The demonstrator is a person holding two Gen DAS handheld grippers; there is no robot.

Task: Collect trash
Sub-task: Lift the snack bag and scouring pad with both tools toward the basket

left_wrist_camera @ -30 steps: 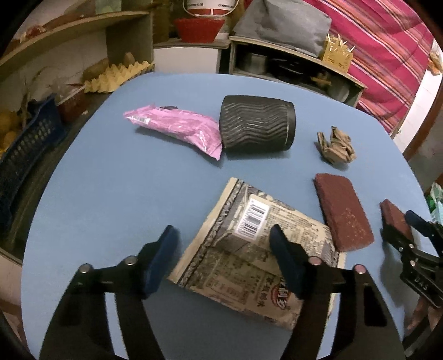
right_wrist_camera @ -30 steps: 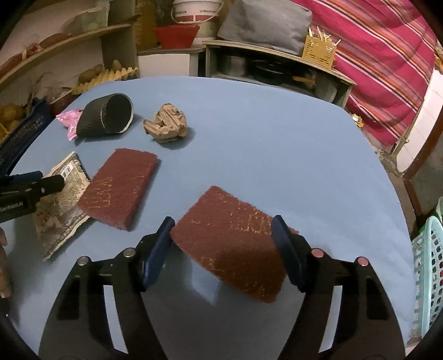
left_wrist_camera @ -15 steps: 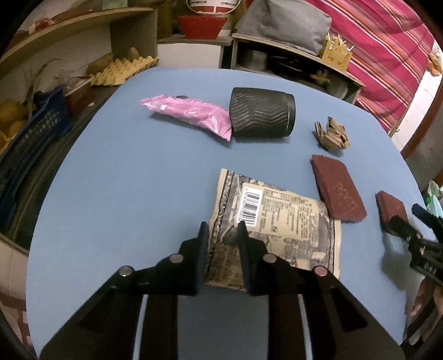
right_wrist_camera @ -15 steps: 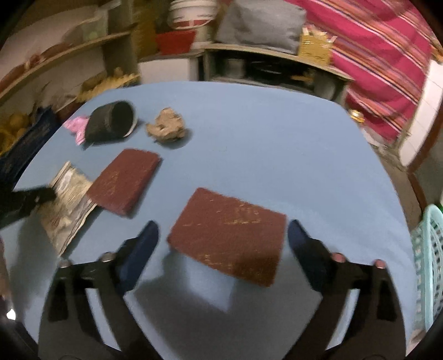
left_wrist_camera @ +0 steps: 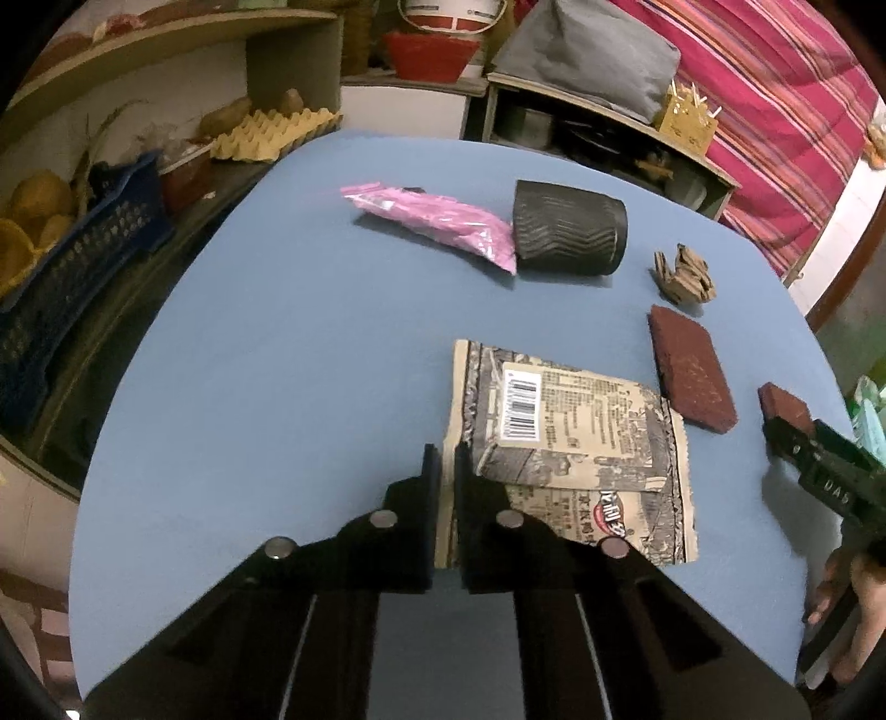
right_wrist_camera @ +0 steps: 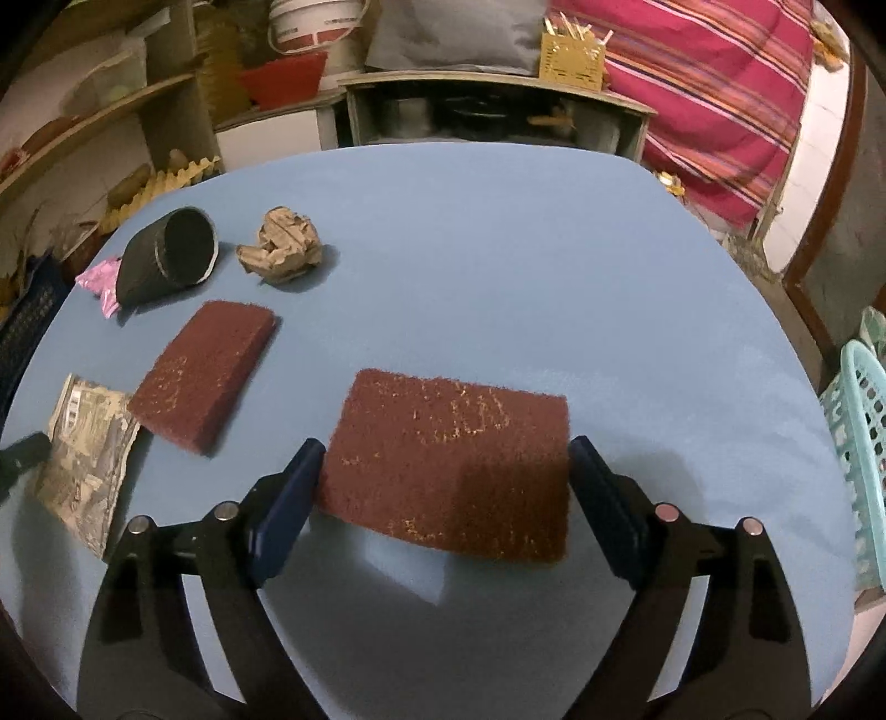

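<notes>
Crinkly foil wrapper (left_wrist_camera: pixel 576 437), light and slippery, is sitting pinched at its lower-left edge by the left gripper (left_wrist_camera: pixel 447 471). Low in the frame, the right gripper (right_wrist_camera: pixel 443 487) is closing around the soft scouring pad (right_wrist_camera: pixel 454 465), its pads not pressing yet.

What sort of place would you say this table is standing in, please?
Probably a household storeroom or pantry: open shelves with egg trays, a blue crate of produce, and a red basin crowd round the blue table.

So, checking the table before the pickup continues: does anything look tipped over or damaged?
The black ribbed cup lies on its side beside the pink wrapper, its open mouth facing the crumpled brown paper. The printed snack packet is creased.
</notes>
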